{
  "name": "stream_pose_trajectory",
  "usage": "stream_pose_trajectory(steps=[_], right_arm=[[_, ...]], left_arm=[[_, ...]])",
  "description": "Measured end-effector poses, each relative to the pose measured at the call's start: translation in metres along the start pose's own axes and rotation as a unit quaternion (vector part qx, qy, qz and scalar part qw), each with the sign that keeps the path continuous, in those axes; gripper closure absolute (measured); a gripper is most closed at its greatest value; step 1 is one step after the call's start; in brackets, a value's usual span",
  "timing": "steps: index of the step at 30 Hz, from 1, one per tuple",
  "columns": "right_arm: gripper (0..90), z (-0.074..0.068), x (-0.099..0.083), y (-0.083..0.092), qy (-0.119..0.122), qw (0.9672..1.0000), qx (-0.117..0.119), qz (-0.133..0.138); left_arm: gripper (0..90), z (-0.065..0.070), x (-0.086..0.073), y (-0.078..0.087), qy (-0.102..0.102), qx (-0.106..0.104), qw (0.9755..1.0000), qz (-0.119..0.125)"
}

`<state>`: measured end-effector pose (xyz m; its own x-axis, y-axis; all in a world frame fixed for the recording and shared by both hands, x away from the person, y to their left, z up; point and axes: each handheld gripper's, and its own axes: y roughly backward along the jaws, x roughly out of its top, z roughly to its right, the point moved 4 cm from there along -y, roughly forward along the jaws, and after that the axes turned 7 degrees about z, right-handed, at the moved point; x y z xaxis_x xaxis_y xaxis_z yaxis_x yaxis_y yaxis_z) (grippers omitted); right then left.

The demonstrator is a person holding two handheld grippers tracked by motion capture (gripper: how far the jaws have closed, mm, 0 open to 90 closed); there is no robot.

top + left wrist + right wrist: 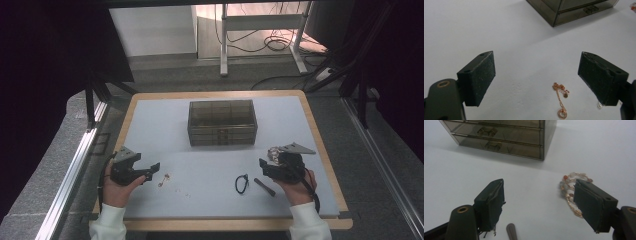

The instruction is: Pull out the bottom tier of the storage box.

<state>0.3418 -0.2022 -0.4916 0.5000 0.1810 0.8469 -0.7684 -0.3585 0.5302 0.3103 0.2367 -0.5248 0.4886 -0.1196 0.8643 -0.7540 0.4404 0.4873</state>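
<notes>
High view. The left gripper (151, 171) rests low over the near-left of the white table (165, 115), held in the left hand (116, 186), jaws directed toward the table's right. Just beyond its tips lies the rose-gold necklace (163, 179), a small bunched chain whose long axis runs roughly near-to-far. The right gripper (264, 165), held in the right hand (296, 187), sits at the near right with jaws directed left and slightly away. The beaded bracelet (273, 152) lies just beside its far edge. Between the grippers lie a black cord loop (242, 183) and a dark stick (264, 186) (lying diagonally). The smoked drawer box (222, 122) stands at the table's centre, well apart from both.

Left gripper view. The left gripper (536, 77) has its jaws spread wide, with nothing between the pads. The necklace (560, 100) lies on the table between them, nearer the right-hand pad, its ring pendant at the near end and its clasp end farther off. A corner of the drawer box (571, 10) lies ahead.

Right gripper view. The right gripper (539, 203) is likewise spread wide and empty. The bracelet (570, 187) lies partly behind the right-hand pad (whether touching cannot be told). The stick's tip (511, 231) appears at the bottom edge; the drawer box (506, 135) stands ahead, drawers closed.
</notes>
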Motion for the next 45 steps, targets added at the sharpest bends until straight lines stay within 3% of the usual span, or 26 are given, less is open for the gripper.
stream_pose_trajectory(steps=[7,27,45], right_arm=[[25.4,-0.014,0.000,-0.014,0.013,0.9997,-0.003,-0.020],[26.3,-0.047,0.009,-0.048,0.002,0.9989,0.017,-0.043],[22.3,-0.066,0.015,-0.079,-0.005,0.9983,0.003,-0.057]], left_arm=[[14.4,-0.001,0.001,-0.001,-0.001,-0.003,1.0000,-0.001],[14.1,0.001,-0.001,-0.008,-0.011,-0.004,0.9999,-0.012],[13.2,0.000,-0.002,-0.008,-0.013,0.005,0.9999,-0.008]])
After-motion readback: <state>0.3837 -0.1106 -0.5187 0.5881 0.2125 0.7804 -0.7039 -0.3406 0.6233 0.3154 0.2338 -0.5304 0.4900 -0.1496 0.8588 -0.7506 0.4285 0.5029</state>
